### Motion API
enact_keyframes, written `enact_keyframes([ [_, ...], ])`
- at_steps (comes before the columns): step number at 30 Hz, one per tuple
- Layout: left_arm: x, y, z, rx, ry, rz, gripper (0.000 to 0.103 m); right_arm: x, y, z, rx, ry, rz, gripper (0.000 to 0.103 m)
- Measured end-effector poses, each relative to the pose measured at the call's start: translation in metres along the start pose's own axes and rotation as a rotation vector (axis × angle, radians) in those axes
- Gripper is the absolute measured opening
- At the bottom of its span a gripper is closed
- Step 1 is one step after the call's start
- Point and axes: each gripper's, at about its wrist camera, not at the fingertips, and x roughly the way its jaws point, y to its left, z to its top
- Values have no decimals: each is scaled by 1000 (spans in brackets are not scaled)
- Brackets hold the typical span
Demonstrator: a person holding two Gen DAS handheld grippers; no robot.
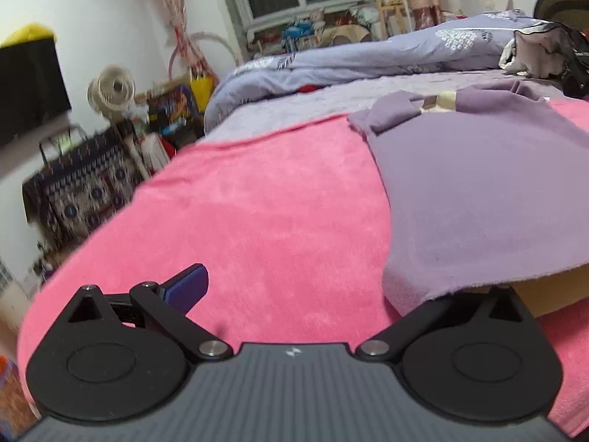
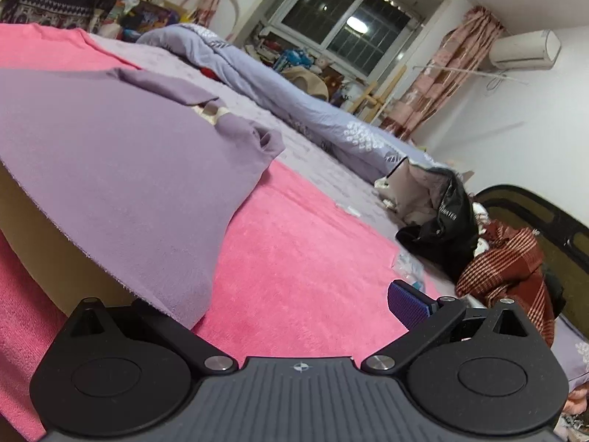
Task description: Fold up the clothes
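Purple garment (image 1: 478,191) lies spread on a pink towel (image 1: 257,202) across the bed, its near hem draped over a tan board (image 2: 33,217) beneath it. Sleeves bunched at the far end.

Left gripper (image 1: 305,287): jaws wide apart. Blue pad of one finger (image 1: 187,287) rests over bare pink towel; the other finger is hidden under the garment's near left corner. Nothing pinched between them.

Right gripper (image 2: 294,305): jaws also wide. One blue pad (image 2: 408,305) over the towel, the other finger tucked beneath the garment's near right corner. No grip on cloth.

Blue quilt (image 1: 368,59) heaped along the far side.
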Motion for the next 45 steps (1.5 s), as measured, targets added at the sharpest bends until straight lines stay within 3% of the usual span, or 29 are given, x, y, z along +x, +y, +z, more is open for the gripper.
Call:
enact_keyframes([
  [11, 4, 0, -17, 9, 33, -24, 103, -13, -14, -14, 5, 31, 22, 103],
  [21, -18, -7, -32, 118, -35, -42, 103, -44, -1, -31, -119, -97, 41, 103],
  [27, -35, 1, -37, 176, -40, -67, 103, -56, -20, -39, -106, -7, 165, 103],
  [29, -48, 5, -39, 210, -51, -50, 103, -62, -27, -43, -129, 35, 167, 103],
  [31, -62, 11, -40, 242, -66, -19, 103, -72, -40, -43, -109, 54, 158, 103],
  [34, -78, 27, -23, 199, -120, 61, 103, -79, -68, -26, 43, 17, 122, 103],
  [37, -82, 30, 19, 69, -211, 17, 103, -61, -88, 6, 272, -61, 91, 103],
  [40, -67, -1, 55, 14, -268, -22, 103, -34, -75, 37, 367, -139, 110, 103],
  [42, -48, -32, 63, 35, -253, -43, 103, -15, -55, 51, 370, -134, 130, 103],
  [45, -17, -68, 52, 92, -153, -20, 103, 4, -20, 60, 308, -87, 185, 103],
])
